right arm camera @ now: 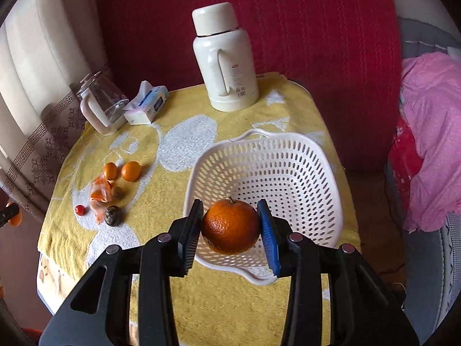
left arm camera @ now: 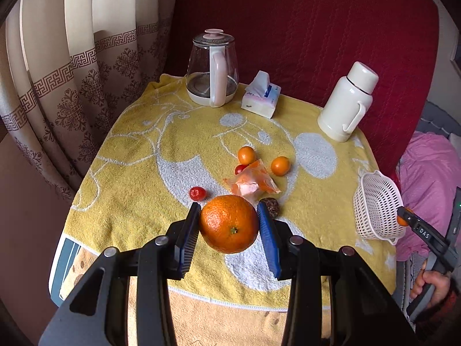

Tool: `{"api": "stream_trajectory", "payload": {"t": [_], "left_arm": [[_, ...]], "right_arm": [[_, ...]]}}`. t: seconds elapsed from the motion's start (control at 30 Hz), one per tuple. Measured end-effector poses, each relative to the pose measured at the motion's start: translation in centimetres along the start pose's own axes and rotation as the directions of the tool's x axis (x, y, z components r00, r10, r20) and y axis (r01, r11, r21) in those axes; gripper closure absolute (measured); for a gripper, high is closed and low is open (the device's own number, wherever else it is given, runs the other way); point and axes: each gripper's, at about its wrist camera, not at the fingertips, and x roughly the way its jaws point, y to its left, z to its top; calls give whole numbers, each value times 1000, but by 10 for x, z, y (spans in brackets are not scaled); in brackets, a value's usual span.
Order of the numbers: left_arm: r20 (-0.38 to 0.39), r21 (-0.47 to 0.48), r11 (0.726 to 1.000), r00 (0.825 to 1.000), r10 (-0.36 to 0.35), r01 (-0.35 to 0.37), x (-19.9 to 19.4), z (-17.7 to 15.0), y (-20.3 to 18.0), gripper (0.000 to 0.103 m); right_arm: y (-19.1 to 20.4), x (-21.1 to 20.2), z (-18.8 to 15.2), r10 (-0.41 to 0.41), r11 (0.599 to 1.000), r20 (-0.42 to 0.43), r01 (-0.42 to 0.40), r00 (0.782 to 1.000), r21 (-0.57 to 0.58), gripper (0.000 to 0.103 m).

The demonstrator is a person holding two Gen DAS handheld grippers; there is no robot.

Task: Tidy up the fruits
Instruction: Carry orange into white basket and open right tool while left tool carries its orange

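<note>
Writing first: the right gripper [left arm camera: 403, 217], seen from the left wrist view, carries white letters reading "DAS" on its black body, and a hand [left arm camera: 432, 285] wraps its grey handle at the lower right edge. The white flask [right arm camera: 227, 57] has a small red logo and a barcode on its side, too small to read. The tissue pack [right arm camera: 148, 105] shows blue print, also unreadable

Left gripper [left arm camera: 229, 225] points down over the near side of the tabletop [left arm camera: 129, 155], its jaws pinching an orange [left arm camera: 229, 223] between blue pads, stem end facing the camera. That orange hangs above the yellow towel, clear of the loose fruit behind it

Right gripper [right arm camera: 230, 226] is tilted down over the white basket [right arm camera: 317, 173], jaws pinching a second orange [right arm camera: 230, 226], stem up, held over the basket's near rim. The basket sits at the right edge of the tabletop, in front of the flask, and its visible floor holds no fruit

On the towel in the middle: two kumquats [left arm camera: 263, 160] side by side, an orange plastic wrapper [left arm camera: 250, 181], two cherry tomatoes [left arm camera: 197, 193] with one tucked against the wrapper, and a dark wrinkled fruit [left arm camera: 270, 206] just beside the left jaws' right pad. A glass kettle [left arm camera: 211, 69] with a pink handle stands at the back left, next to the tissue pack
</note>
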Motion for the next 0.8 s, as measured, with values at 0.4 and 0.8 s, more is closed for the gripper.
{"api": "stream_trajectory", "payload": {"t": [0.4, 0.8], "left_arm": [[5, -3, 1000, 1000, 30, -30, -20, -19, -26, 63], [40, 37, 999, 998, 38, -40, -33, -13, -44, 63]], "right_arm": [[-32, 27, -12, 1, 1000, -58, -1, 998, 5, 63], [-39, 12, -4, 42, 998, 14, -42, 999, 41, 44]]}}
